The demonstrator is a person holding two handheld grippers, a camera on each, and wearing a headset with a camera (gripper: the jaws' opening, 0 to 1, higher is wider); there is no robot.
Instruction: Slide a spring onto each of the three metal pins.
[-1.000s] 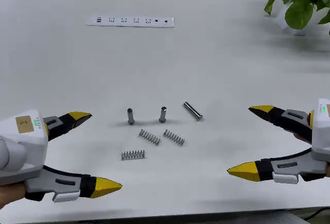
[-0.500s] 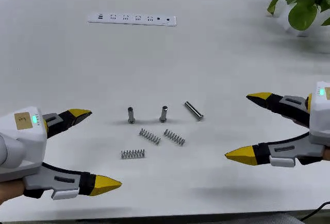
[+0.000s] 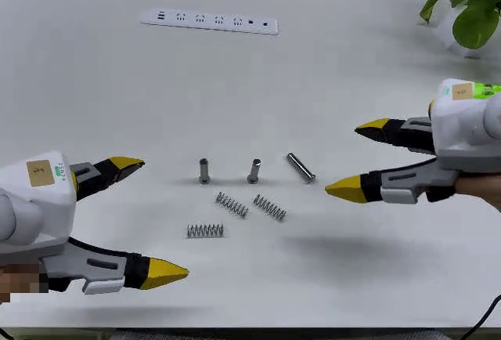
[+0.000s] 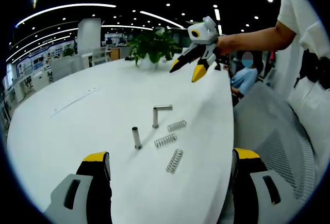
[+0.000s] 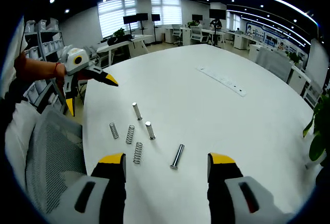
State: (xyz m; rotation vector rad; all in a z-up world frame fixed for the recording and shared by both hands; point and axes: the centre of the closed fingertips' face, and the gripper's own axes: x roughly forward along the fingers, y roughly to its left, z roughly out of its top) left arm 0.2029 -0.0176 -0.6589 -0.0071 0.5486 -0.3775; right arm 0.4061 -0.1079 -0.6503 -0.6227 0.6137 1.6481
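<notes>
- White worktop (image 3: 329, 81) carries all the parts in one loose cluster near its middle. No spring sits on a pin yet, so the task looks to be at its first pick.
- Yellow-tipped right tool (image 3: 343, 159) hovers at 3 o'clock of the cluster, jaws spread wide and empty. It is nearest the lying pin, so it seems best placed to pick that one up.
- Left tool (image 3: 163, 218) hangs at 8 o'clock of the cluster, also wide open with nothing in it. It looks best placed for the nearest spring and should pinch it lightly at mid-length so that the coil neither bends nor flicks away.
- Plant (image 3: 470, 3) stands far off at 2 o'clock, out of the way.
- Power strip (image 3: 210, 21) lies well apart at 12 o'clock and blocks nothing.
- Two pins stand upright, one (image 3: 204, 171) at 9 o'clock of the other (image 3: 255, 171). A third pin (image 3: 300, 168) lies flat at 3 o'clock of them.
- Three springs lie at 6 o'clock of the pins: two (image 3: 232, 204) (image 3: 269, 207) side by side, and a third (image 3: 205, 231) at 7 o'clock of them. All lie close together, so a wide jaw could knock its neighbours.
</notes>
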